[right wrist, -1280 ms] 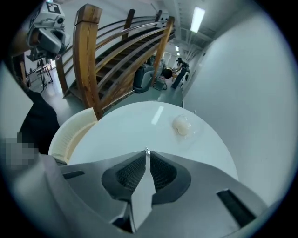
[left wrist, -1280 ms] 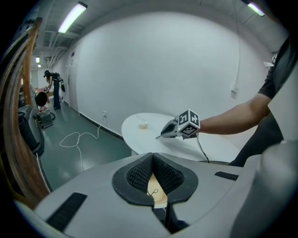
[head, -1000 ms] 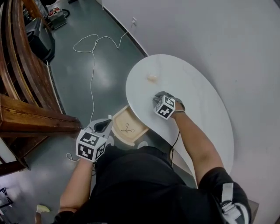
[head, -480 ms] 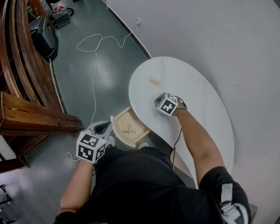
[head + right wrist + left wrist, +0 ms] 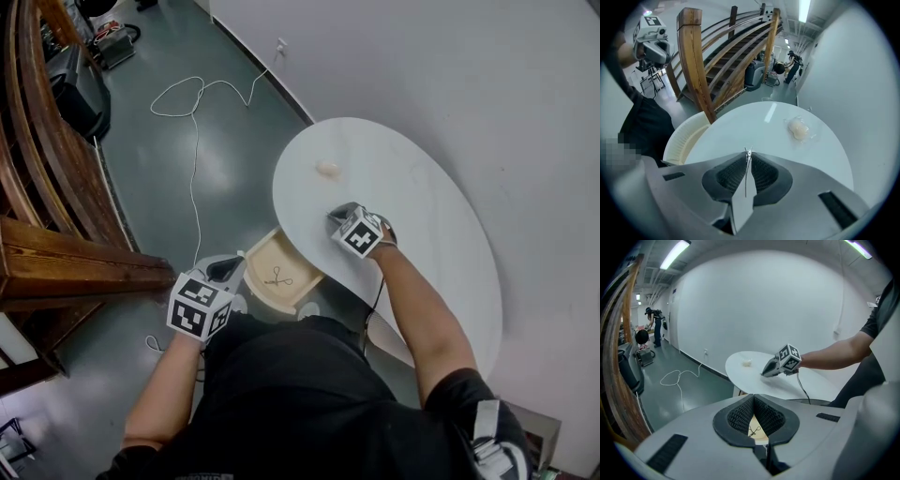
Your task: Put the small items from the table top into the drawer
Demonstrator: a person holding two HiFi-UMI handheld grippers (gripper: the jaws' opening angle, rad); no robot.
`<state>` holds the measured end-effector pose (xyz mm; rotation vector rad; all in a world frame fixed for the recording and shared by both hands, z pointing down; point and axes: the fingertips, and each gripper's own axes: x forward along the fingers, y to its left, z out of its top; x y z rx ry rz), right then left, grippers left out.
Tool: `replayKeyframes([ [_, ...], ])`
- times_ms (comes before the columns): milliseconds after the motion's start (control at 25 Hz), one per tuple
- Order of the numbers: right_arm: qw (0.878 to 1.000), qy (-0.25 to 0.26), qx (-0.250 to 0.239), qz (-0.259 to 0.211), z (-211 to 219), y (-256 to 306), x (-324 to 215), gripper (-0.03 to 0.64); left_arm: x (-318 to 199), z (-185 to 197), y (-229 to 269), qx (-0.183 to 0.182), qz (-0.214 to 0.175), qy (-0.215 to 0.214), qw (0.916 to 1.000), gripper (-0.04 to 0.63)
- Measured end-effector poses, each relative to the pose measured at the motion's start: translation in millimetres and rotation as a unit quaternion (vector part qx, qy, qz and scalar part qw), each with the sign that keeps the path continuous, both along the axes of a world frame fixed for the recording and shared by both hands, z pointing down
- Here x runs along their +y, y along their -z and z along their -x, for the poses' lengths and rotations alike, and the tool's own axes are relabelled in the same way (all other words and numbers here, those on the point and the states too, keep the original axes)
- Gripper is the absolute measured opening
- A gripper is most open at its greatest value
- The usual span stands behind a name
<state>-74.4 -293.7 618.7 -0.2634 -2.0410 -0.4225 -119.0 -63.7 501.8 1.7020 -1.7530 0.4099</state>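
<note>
My right gripper [image 5: 334, 217] rests low on the white oval table [image 5: 422, 216] near its drawer-side edge. Its jaws are closing, and a thin metal piece [image 5: 747, 173] stands upright between the pads, pinched there. A pale item in clear wrap [image 5: 327, 169] lies farther along the table, ahead of that gripper [image 5: 799, 129]. The wooden drawer [image 5: 298, 289] stands pulled out under the table edge with a small wire-like item [image 5: 277, 277] in it. My left gripper [image 5: 225, 270] hangs beside the drawer, shut and with nothing in it [image 5: 753, 397].
A curved wooden slatted structure [image 5: 56, 187] fills the left side. On the grey floor lies a looped white cable [image 5: 192, 94]. A white wall [image 5: 487, 94] runs close behind the table. People stand far off in the room [image 5: 793, 63].
Both grippers stay nearly where they were; only the head view shifts a little.
</note>
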Motion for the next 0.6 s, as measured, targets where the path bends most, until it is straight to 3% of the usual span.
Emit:
replayKeyframes([
  [280, 0.993, -0.079, -0.062, 0.055, 0.1, 34.2, 40.6, 0.034, 0.3, 7.0, -6.7, -0.004, 0.001, -0.060, 0.9982, 0.015],
  [600, 0.973, -0.165, -0.125, 0.107, -20.3, 44.5, 93.7, 0.034, -8.1, 10.4, -23.6, -0.001, 0.009, -0.107, 0.9943, 0.015],
])
